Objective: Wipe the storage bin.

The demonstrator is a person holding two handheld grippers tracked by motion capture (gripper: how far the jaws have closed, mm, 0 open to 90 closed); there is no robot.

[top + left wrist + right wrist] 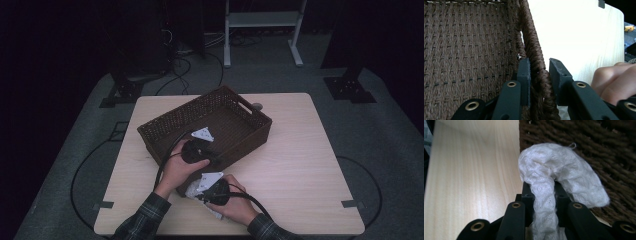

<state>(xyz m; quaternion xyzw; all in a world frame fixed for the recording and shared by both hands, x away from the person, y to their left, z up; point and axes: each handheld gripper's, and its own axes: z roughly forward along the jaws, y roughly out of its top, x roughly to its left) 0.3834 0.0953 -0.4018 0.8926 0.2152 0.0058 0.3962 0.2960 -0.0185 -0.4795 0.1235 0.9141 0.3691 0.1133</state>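
A brown woven basket (165, 127) stands at an angle on the pale wooden table (300, 155); nothing shows on the part of its floor I can see. My left gripper (210, 157) sits on its near long wall. In the left gripper view the braided rim (531, 37) runs between the jaws, and my left gripper (539, 67) is shut on it. Just in front of the basket, my right gripper (201, 192) is shut on a white knitted cloth (192, 189). In the right gripper view the cloth (564, 167) bulges out above my right gripper (541, 187), close to the basket's outer wall (599, 145).
A small grey round object (256, 106) lies on the table behind the basket. Bare tabletop (310, 190) stretches to the right. On the dark floor beyond are cables (185, 70) and a white metal stand (262, 30). The person's right-hand fingers (616, 80) show beside the left jaws.
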